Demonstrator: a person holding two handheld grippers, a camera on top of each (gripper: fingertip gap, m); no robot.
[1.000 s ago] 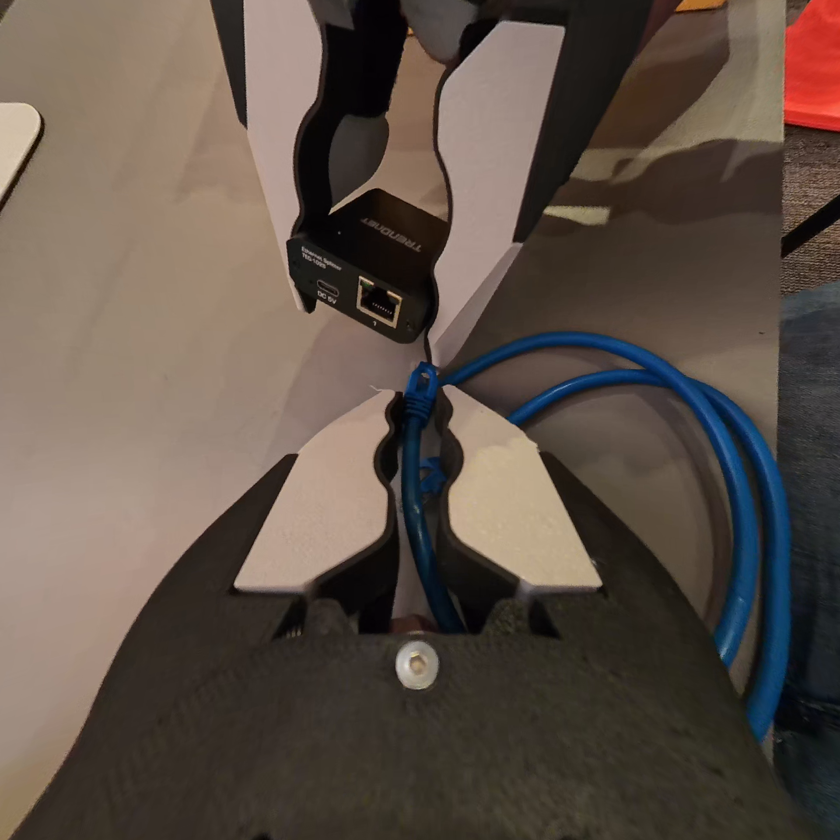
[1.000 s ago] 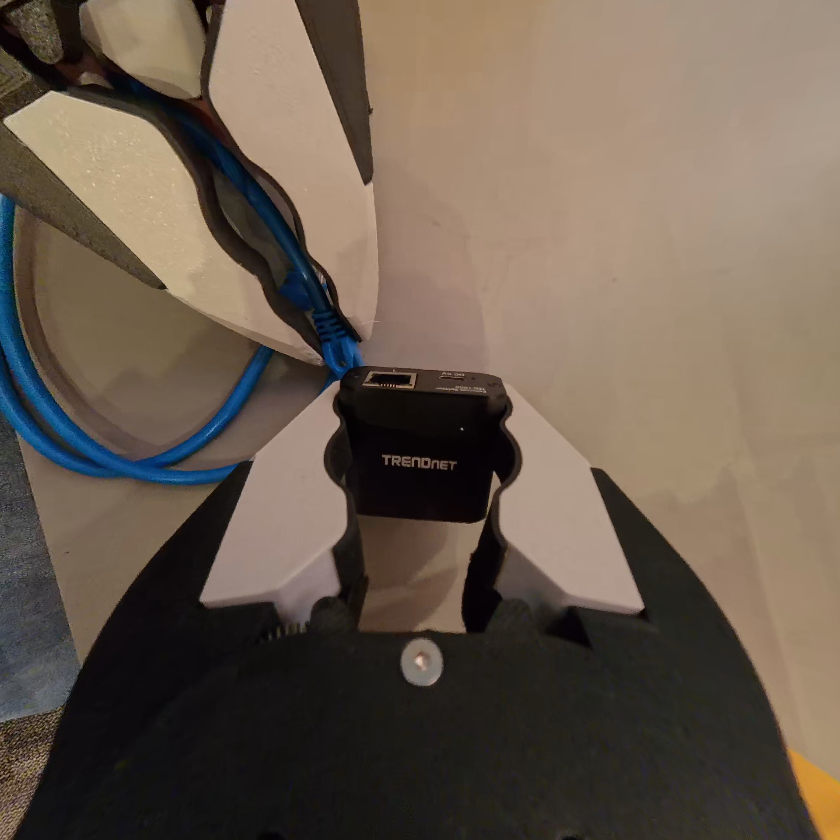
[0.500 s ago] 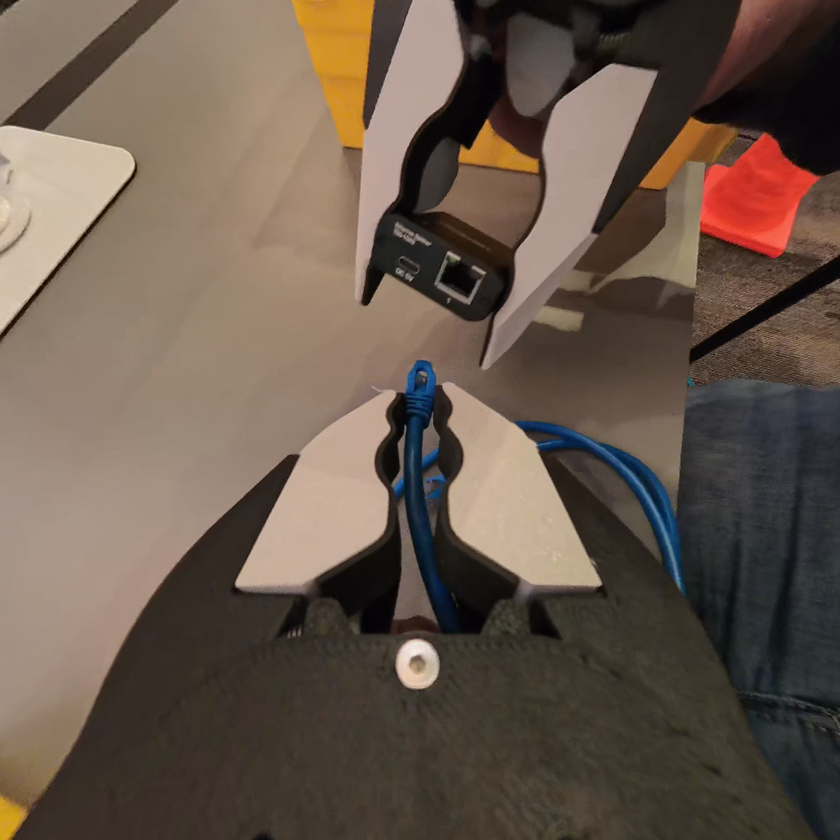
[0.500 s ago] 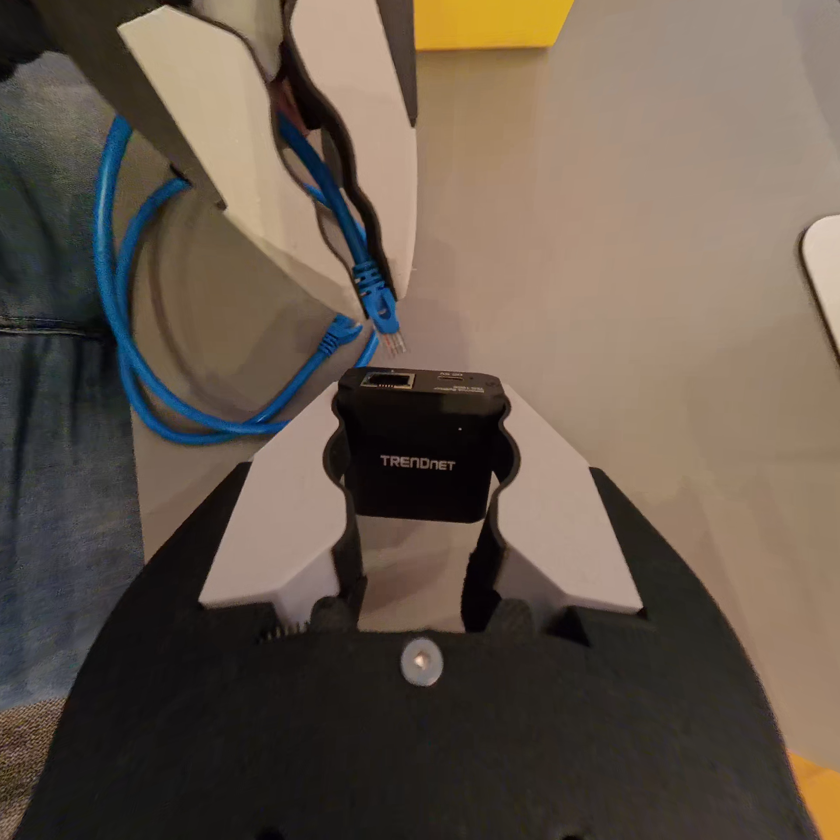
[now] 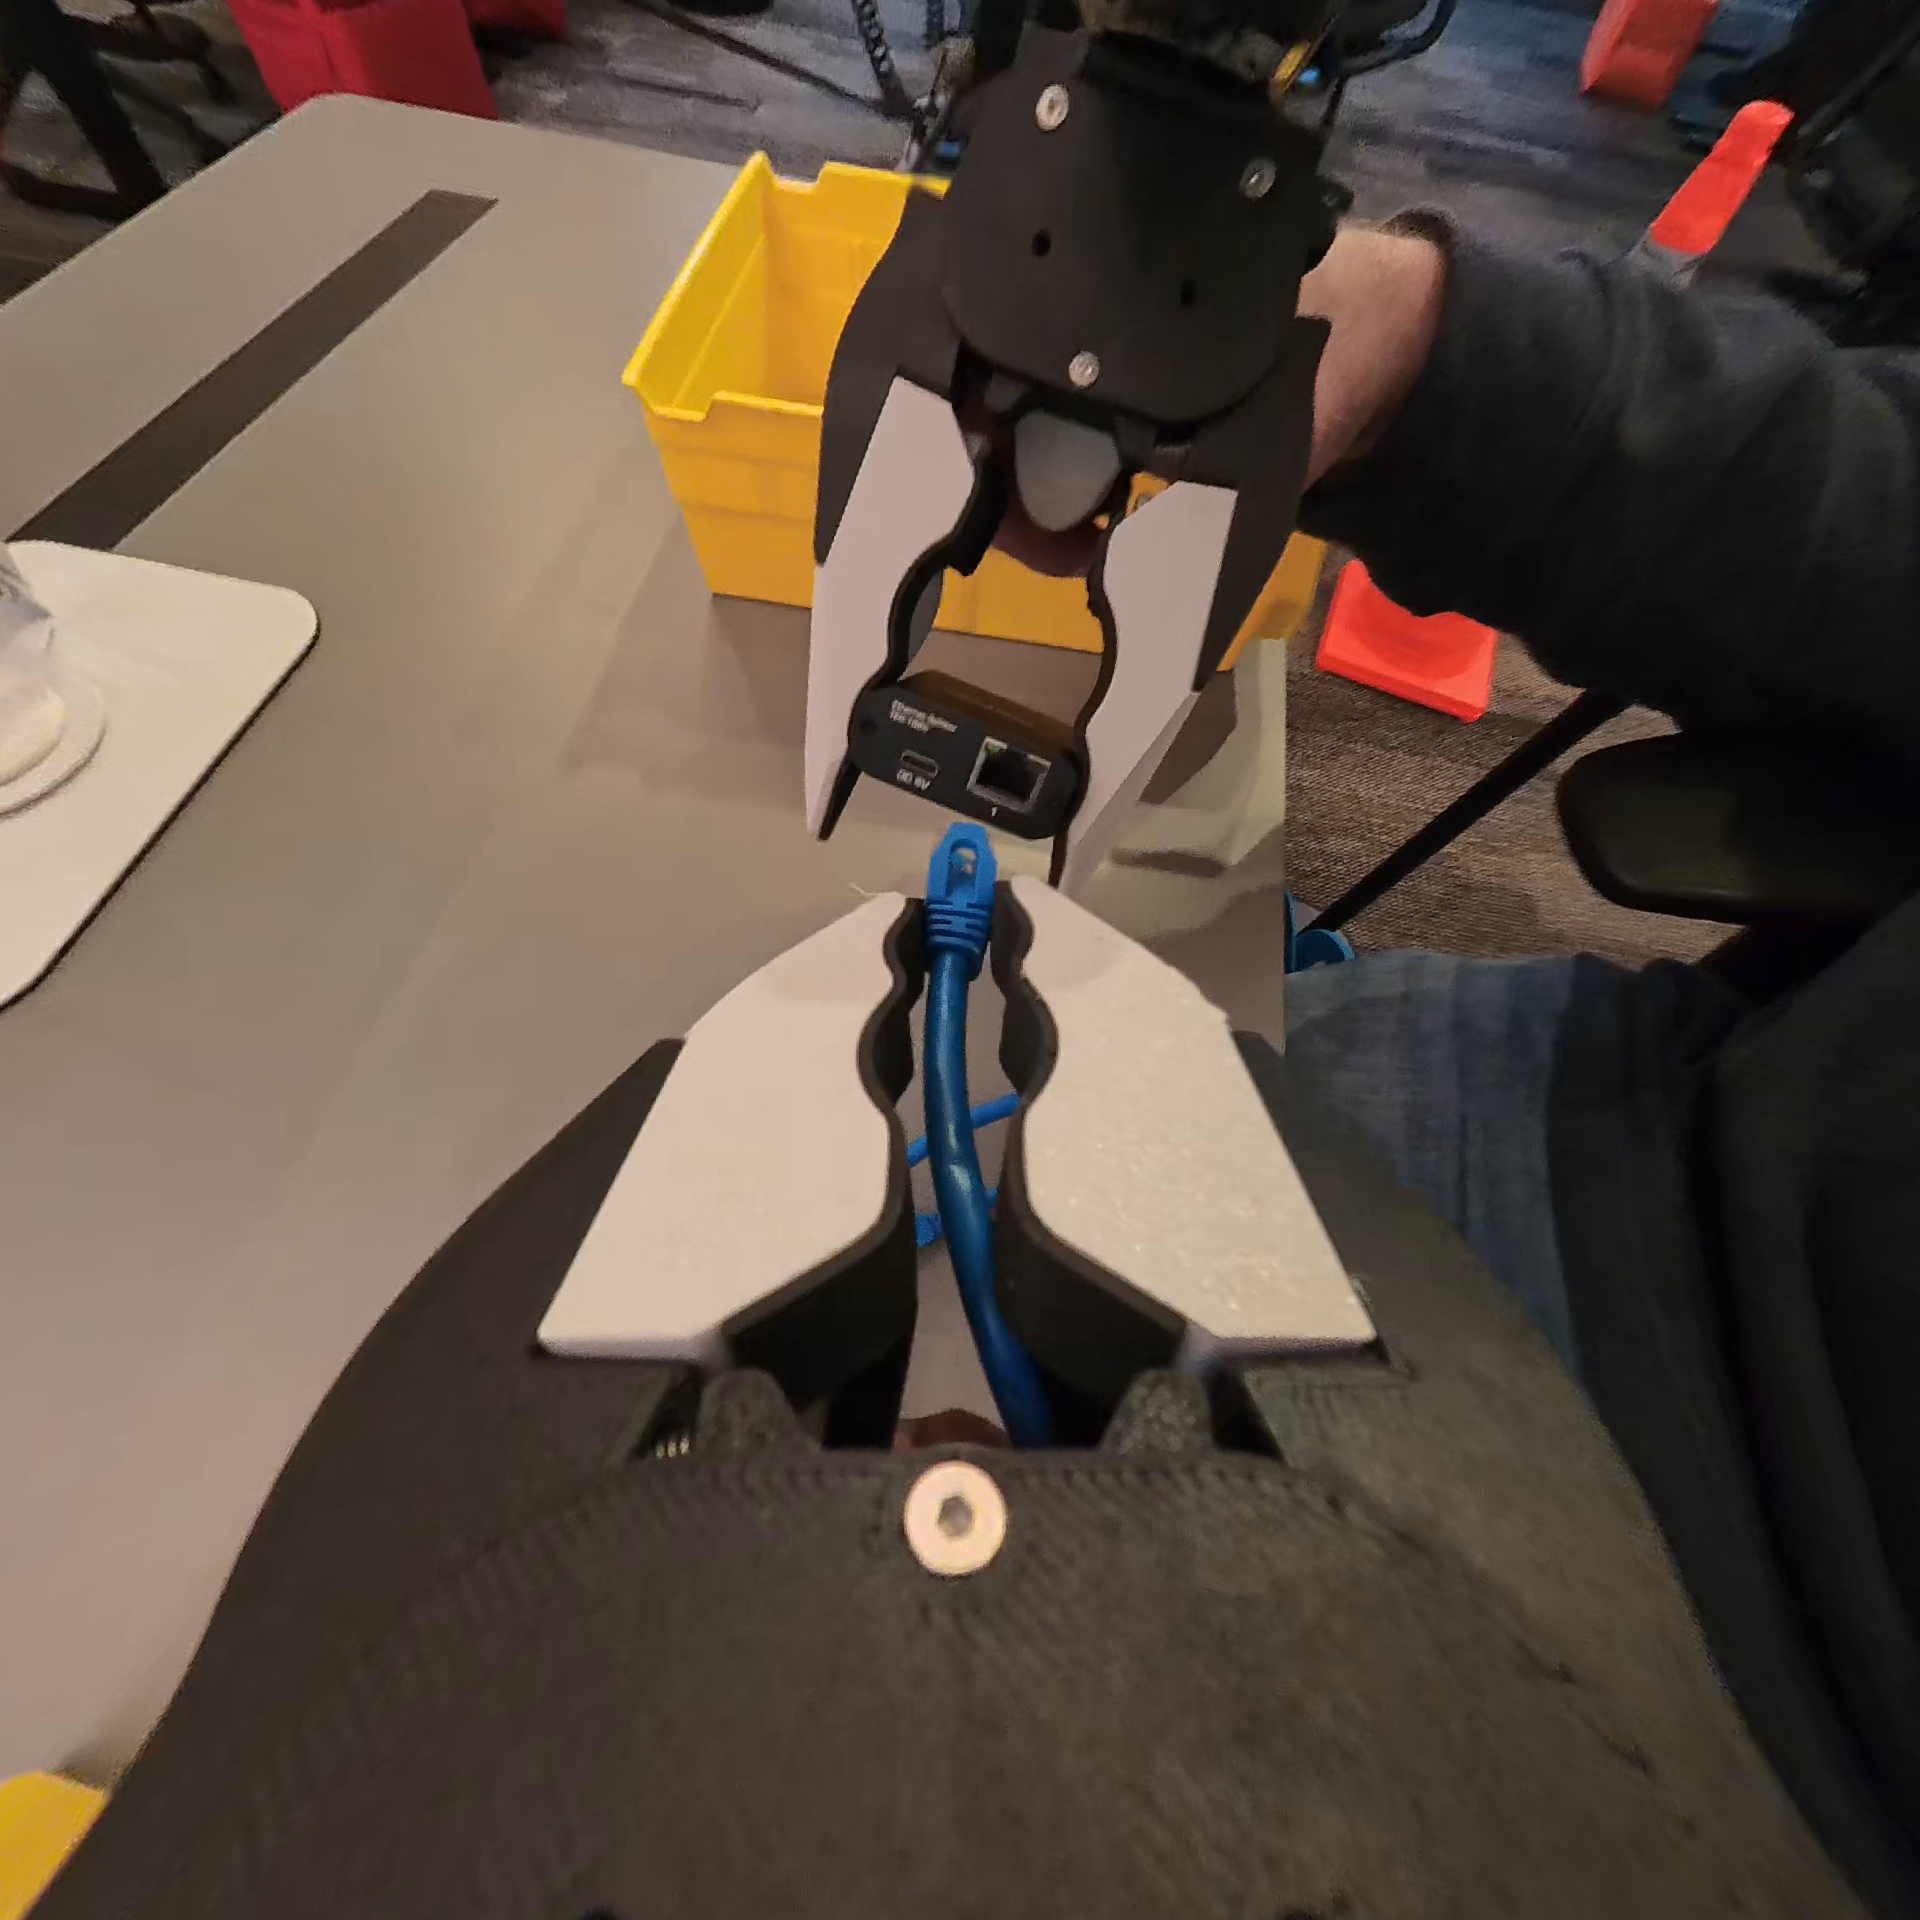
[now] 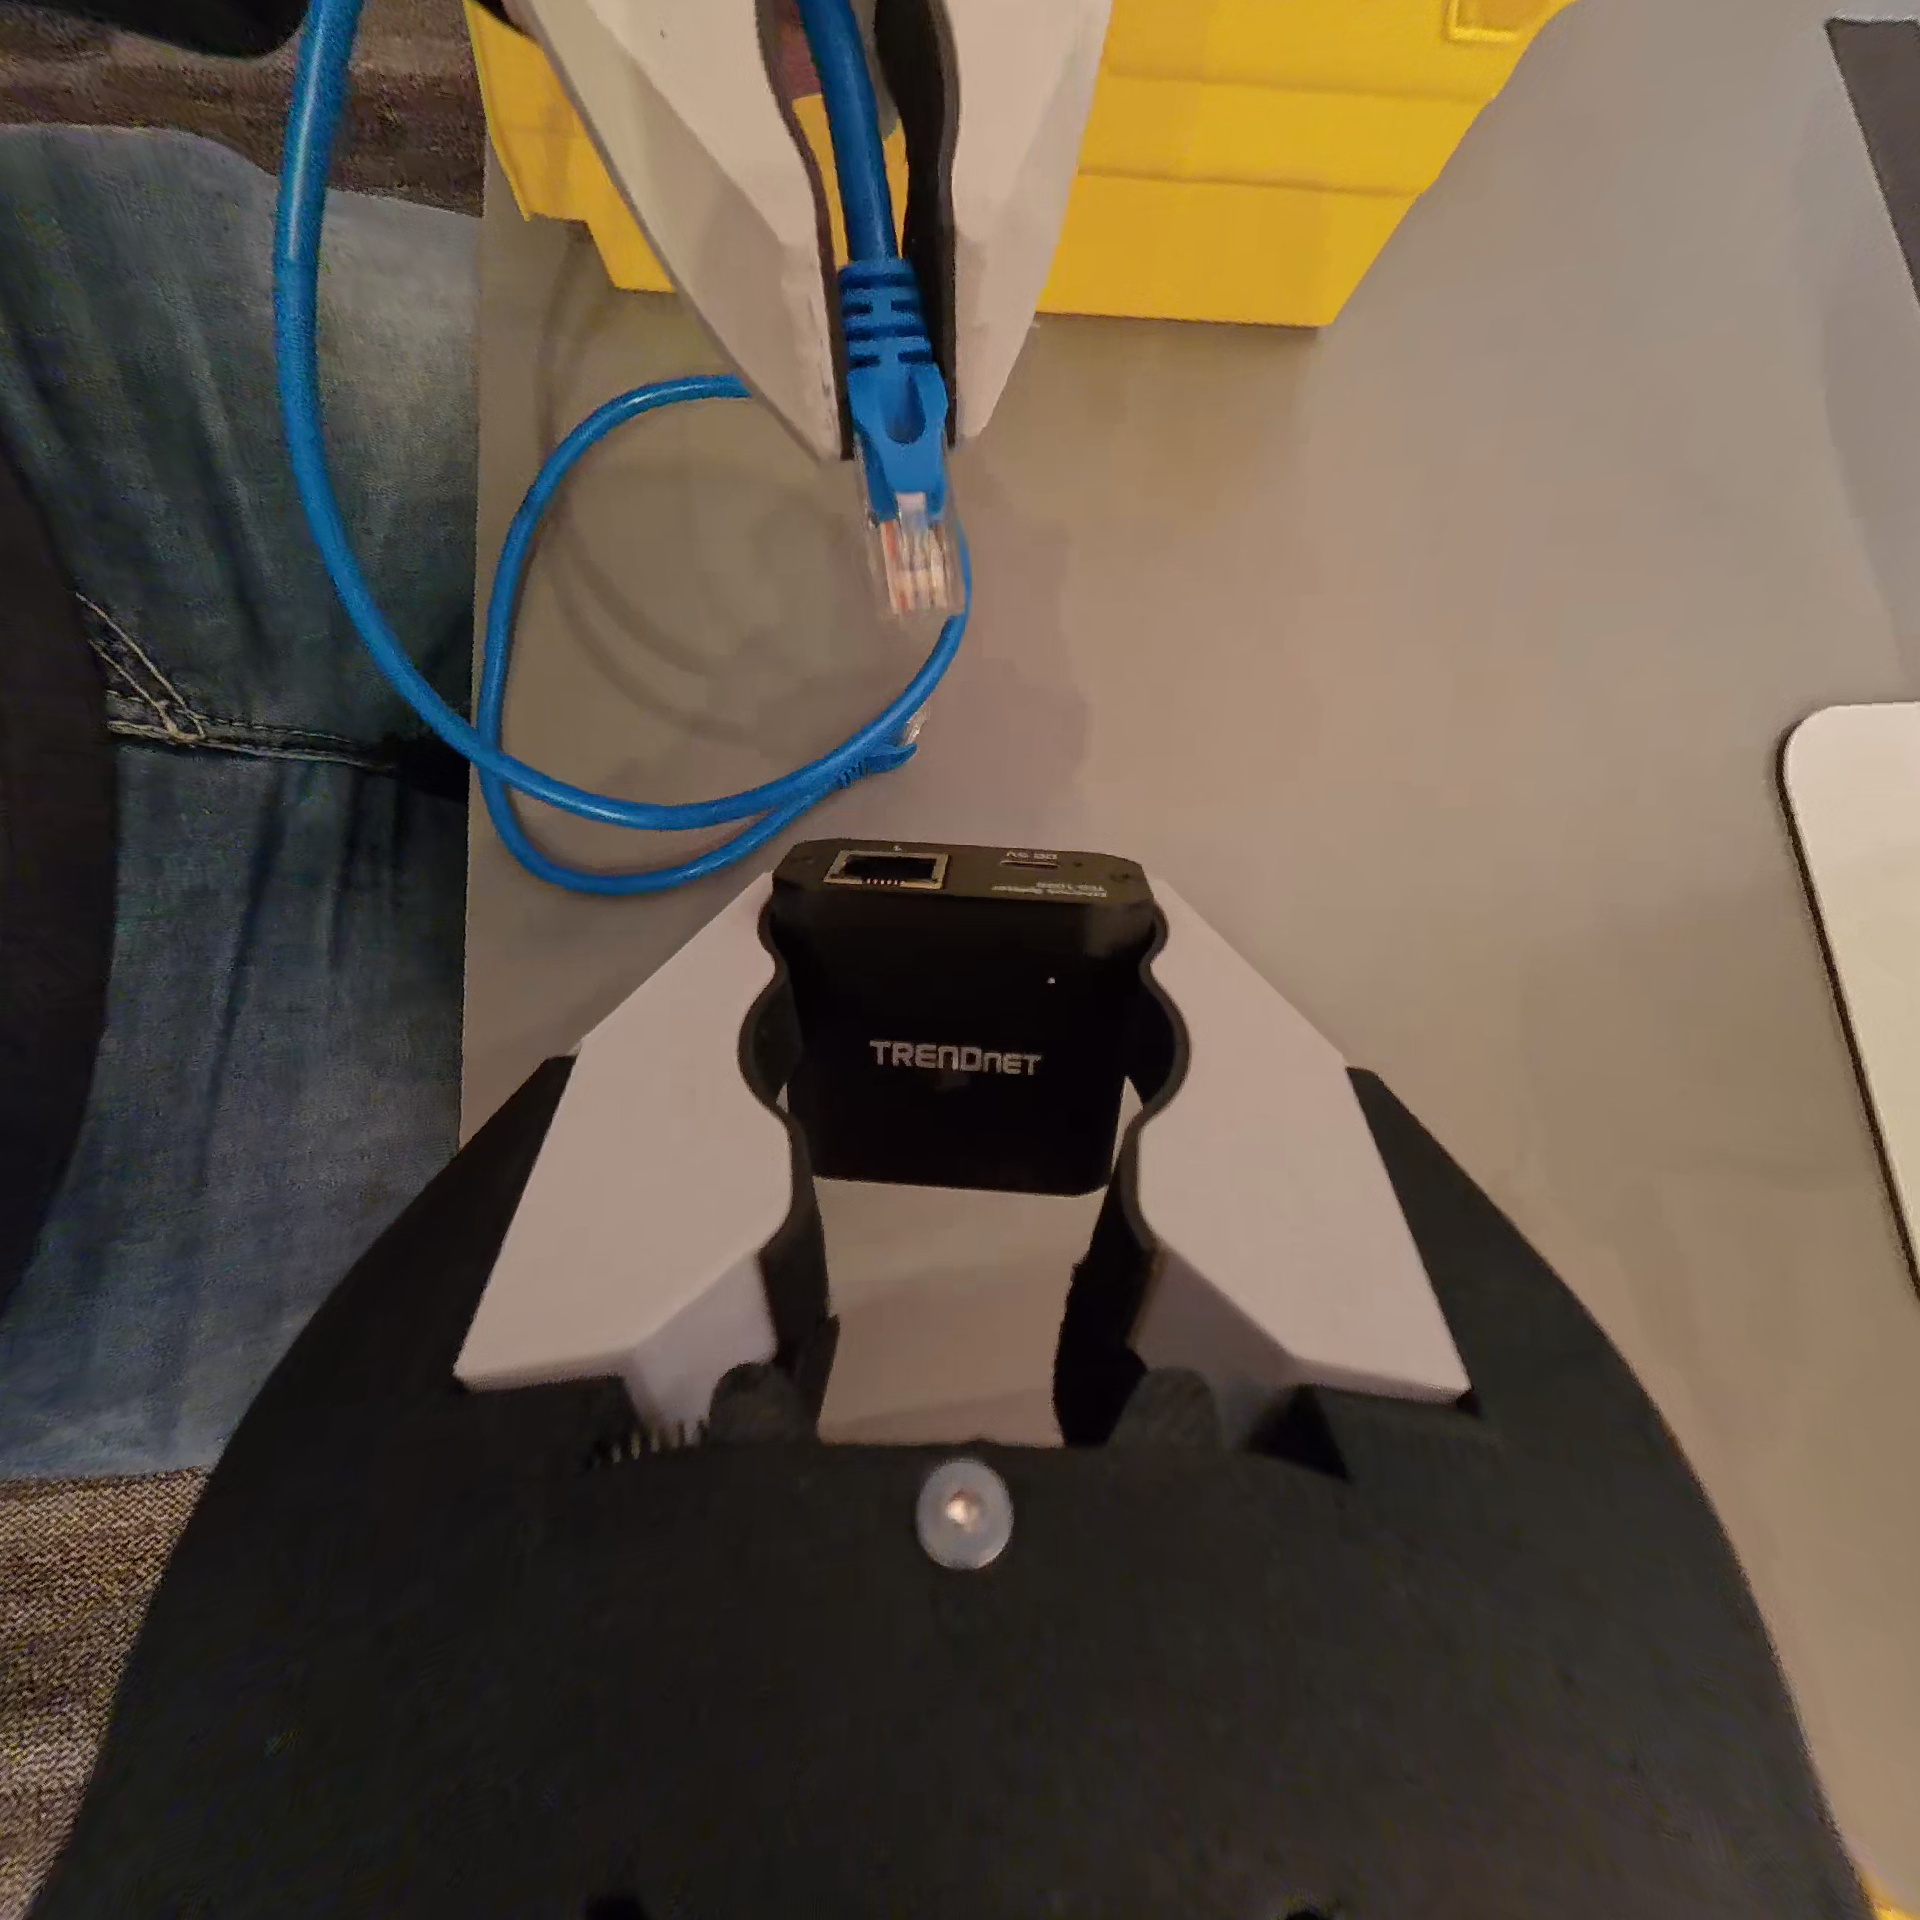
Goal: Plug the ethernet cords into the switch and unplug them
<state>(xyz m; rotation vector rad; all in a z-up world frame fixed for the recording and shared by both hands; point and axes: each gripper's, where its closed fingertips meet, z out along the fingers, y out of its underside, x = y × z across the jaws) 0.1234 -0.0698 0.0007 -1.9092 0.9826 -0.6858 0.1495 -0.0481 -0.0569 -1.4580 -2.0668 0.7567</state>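
My left gripper (image 5: 958, 902) is shut on a blue ethernet cord (image 5: 954, 1049) just behind its plug (image 5: 962, 862), which sticks out past the fingertips. My right gripper (image 6: 961, 904) is shut on a small black switch (image 6: 961, 1023) and holds it above the grey table (image 5: 416, 883). The two grippers face each other in the air. In the left wrist view the plug points at the switch (image 5: 961, 764) and sits just short of its port (image 5: 1006, 777). In the right wrist view the plug (image 6: 909, 520) hangs apart from the port (image 6: 885, 869). The cord's loop (image 6: 582, 727) trails down to the table edge.
A yellow bin (image 5: 769, 416) stands on the table behind the right gripper. A white mat (image 5: 135, 717) with a clear item lies at the left. A person's jeans-clad leg (image 5: 1455, 1091) and dark sleeve (image 5: 1621, 478) are at the right. Red objects (image 5: 1403, 644) lie on the floor. The left gripper's tips are roughly 7 cm from the right gripper's.
Both grippers have lifted away from the table and tilted more level, each keeping its hold. The plug and switch have drawn slightly apart. The yellow bin and room have come into view.
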